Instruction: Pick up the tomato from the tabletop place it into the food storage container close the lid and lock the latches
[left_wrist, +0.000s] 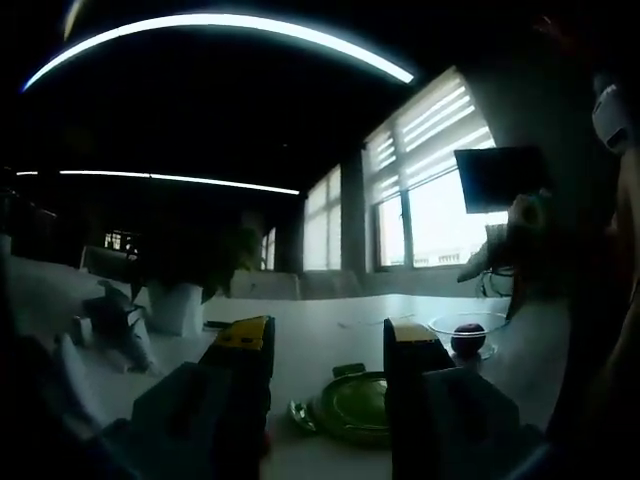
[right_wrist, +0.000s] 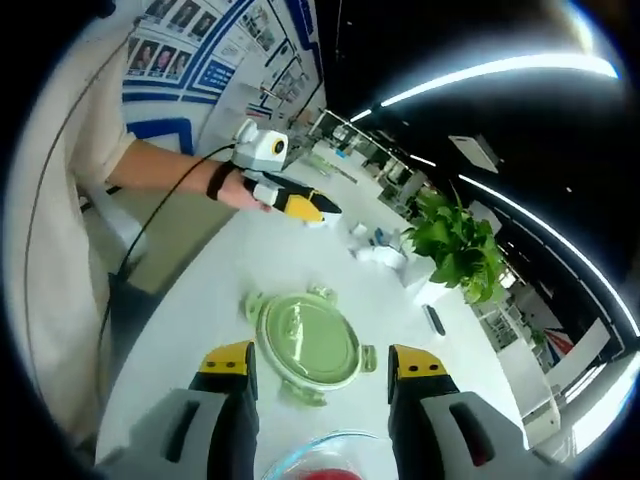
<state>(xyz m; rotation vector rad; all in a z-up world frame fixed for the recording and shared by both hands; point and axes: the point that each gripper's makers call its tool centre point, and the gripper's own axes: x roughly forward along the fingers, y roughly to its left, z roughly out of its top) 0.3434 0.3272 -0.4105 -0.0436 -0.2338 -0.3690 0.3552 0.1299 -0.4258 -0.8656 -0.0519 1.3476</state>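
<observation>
Left claw (left_wrist: 328, 350): yellow-tipped jaws stand well apart, nothing between them. It hovers over the white worktop (left_wrist: 320, 320). Past the jaw tips lies the round green lid (left_wrist: 355, 405), flat on the worktop, latch tabs sticking out at its rim. Farther off and to the right sits the clear container (left_wrist: 470, 335), with the dark red tomato (left_wrist: 467, 339) already inside it. The room is dim in the left gripper view; bright windows (left_wrist: 420, 190) on the far right, a dark monitor (left_wrist: 500, 178) beside them.

Right claw (right_wrist: 322, 362): jaws spread wide, holding nothing. The green lid (right_wrist: 308, 342) lies on the worktop (right_wrist: 240, 270) just beyond and between the jaw tips, top side showing, four latch tabs around its edge. At the near edge of the right gripper view, between the jaw bases, the rim of the clear container (right_wrist: 300, 450) shows, with the red of the tomato (right_wrist: 335, 472) inside. Lid and container are apart; the lid is not on.

Far across the worktop, a person's hand (right_wrist: 232, 187) holds the left claw (right_wrist: 318, 210), black strap at the wrist. A leafy potted plant (right_wrist: 455, 245) stands at the far right, with small white items (right_wrist: 380, 255) near it. Posters on the wall (right_wrist: 200, 50), far left.
</observation>
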